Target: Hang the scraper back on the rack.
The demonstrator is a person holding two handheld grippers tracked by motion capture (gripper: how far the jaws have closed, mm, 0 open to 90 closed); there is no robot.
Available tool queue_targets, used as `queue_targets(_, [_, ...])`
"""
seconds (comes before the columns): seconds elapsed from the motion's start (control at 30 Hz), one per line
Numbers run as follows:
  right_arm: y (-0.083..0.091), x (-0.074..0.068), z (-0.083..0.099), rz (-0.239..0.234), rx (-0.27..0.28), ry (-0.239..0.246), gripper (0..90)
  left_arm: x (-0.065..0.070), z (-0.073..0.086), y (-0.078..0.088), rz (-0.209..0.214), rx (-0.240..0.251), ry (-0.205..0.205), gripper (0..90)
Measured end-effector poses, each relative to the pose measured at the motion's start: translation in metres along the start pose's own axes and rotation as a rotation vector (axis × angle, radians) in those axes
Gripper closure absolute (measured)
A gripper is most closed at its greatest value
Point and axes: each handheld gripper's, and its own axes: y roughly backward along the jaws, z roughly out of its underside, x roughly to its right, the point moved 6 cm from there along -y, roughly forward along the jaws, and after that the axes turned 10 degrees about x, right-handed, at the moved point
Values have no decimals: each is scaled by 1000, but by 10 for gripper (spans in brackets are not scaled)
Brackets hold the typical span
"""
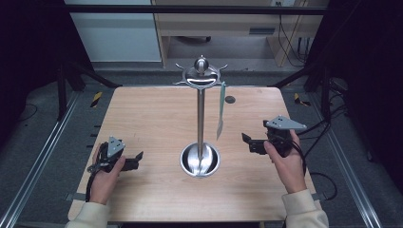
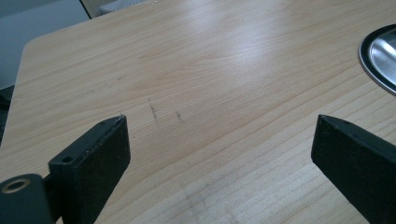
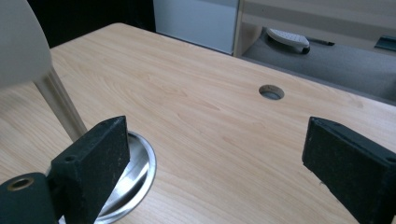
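Observation:
A metal utensil stand rises from the middle of the wooden table, with a round dished base, a thin pole and a hooked crown. From a right-hand hook hangs a pale flat utensil. My left gripper rests low at the table's left front, pointing at the base, jaws wide open and empty; the base's rim shows at that view's right edge. My right gripper is held right of the stand, open and empty, with the base, pole and utensil blade to its left.
A round cable hole lies in the table behind the stand, to the right. Black frame bars and rails flank the table. Cables trail off the right edge. A wooden shelf unit stands beyond the far edge.

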Motion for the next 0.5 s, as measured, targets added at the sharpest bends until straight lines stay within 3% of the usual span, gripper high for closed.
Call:
queue_targets(0.23, [-5,7,28,46,-48,14,81,-1,1,0,-1,-1,6,43])
queue_targets(0.5, [-18,12,59,54,-96,-30,91,-2,-1,1,-5,8,4,44])
